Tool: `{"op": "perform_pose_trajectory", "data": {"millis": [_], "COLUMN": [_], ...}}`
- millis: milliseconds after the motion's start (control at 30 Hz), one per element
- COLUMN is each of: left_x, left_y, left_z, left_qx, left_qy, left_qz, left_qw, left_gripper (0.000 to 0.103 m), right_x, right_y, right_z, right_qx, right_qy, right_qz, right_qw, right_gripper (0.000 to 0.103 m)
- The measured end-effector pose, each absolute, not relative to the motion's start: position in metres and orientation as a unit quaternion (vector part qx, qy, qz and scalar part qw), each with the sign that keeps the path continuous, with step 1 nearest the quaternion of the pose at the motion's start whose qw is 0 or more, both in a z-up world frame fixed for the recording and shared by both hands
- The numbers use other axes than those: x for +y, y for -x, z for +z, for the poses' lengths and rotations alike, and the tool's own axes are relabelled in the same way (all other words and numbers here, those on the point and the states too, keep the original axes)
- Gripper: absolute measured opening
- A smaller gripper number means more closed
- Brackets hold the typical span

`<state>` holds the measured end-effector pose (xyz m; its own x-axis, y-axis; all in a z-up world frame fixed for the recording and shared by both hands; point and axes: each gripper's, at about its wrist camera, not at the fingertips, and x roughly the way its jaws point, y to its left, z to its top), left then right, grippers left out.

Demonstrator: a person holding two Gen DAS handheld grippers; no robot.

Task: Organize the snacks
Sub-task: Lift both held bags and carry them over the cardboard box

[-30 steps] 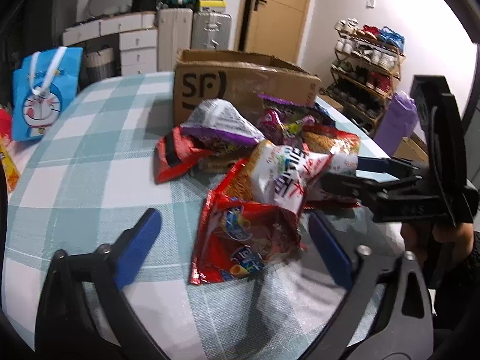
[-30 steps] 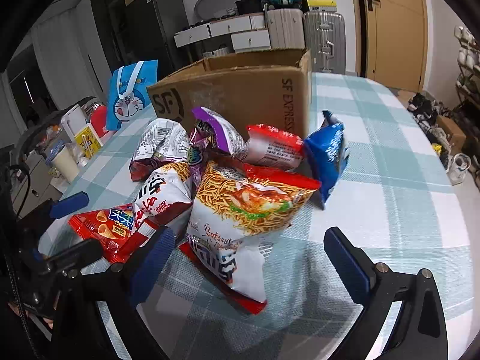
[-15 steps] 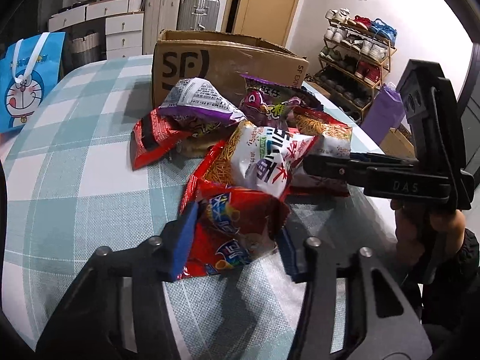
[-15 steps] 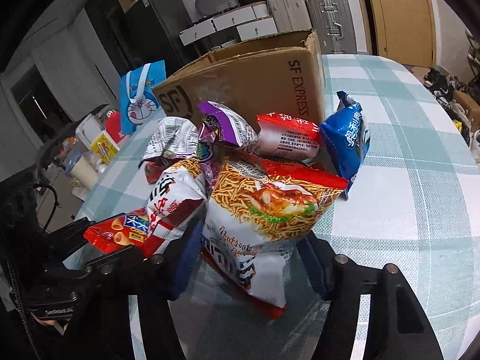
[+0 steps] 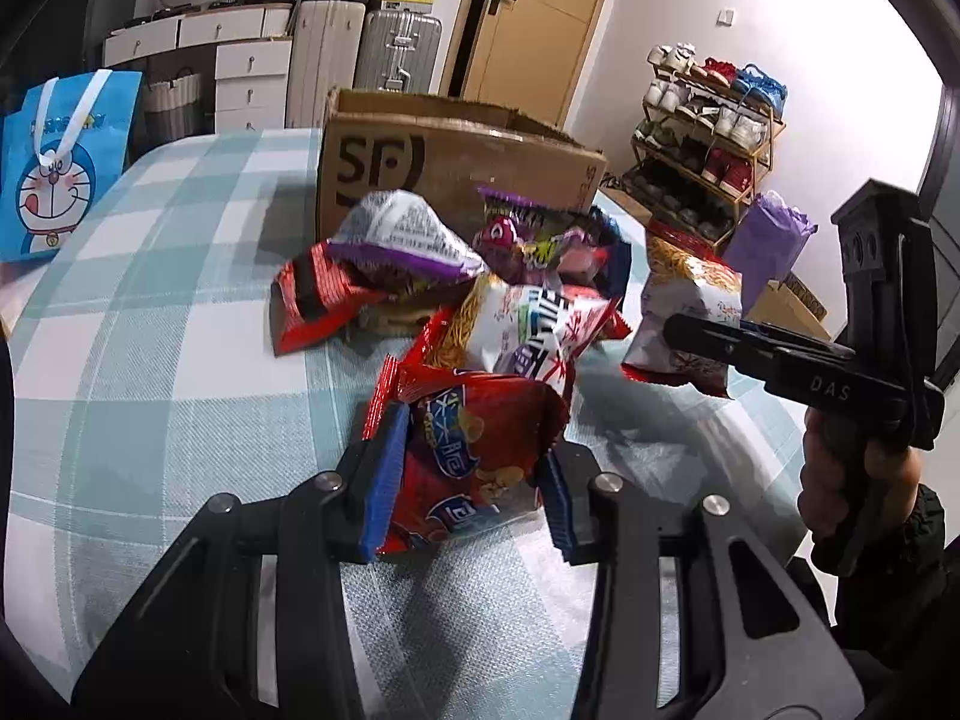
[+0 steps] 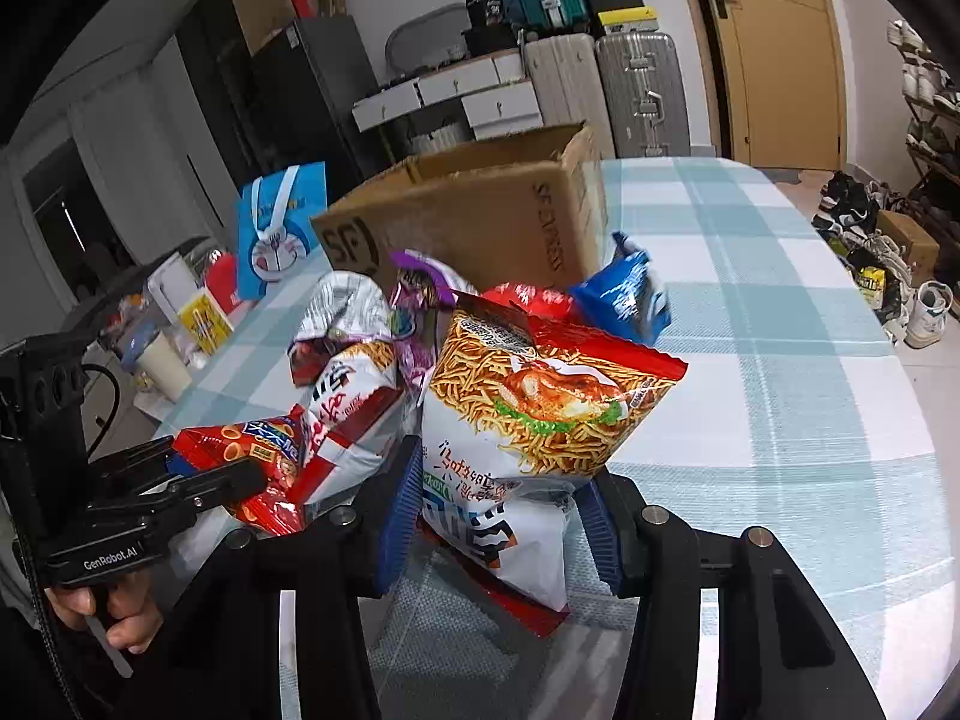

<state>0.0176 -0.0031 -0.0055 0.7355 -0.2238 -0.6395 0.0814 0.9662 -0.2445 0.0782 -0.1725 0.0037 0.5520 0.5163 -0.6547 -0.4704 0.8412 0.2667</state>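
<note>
Noodle-snack bag (image 6: 540, 420) stands roughly upright, long axis vertical, red top edge tipped toward the cardboard box (image 6: 480, 222). Red snack bag (image 5: 474, 456) lies low on the checked table (image 5: 150, 360), long axis pointing toward the pile. Both grippers slope down toward the table. Right gripper (image 6: 498, 510) has just closed; its blue pads (image 6: 399, 510) clamp the noodle bag's lower half. Left gripper (image 5: 465, 489) has just closed on the red bag. Two bags gripped, one box; remaining packets heaped in front of it, uncountable.

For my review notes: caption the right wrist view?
Right gripper clamps a noodle-snack bag before the cardboard box.
</note>
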Motion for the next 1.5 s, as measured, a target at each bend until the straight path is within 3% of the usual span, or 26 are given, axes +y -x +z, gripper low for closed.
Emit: {"op": "perform_pose_trajectory", "data": {"millis": [633,1500], "left_x": [0.011,0.026], "left_y": [-0.018,-0.141], "left_z": [0.062,0.108], "left_qx": [0.271,0.251], "left_qy": [0.104,0.086], "left_qz": [-0.059,-0.029], "left_qw": [0.955,0.964], "left_gripper": [0.038,0.038], "right_x": [-0.171,-0.139], "right_y": [-0.067,-0.154], "right_z": [0.053,0.087], "right_qx": [0.323,0.314], "right_qy": [-0.019,-0.024], "right_qz": [0.31,0.309], "right_qw": [0.894,0.898], "right_gripper": [0.049,0.049]}}
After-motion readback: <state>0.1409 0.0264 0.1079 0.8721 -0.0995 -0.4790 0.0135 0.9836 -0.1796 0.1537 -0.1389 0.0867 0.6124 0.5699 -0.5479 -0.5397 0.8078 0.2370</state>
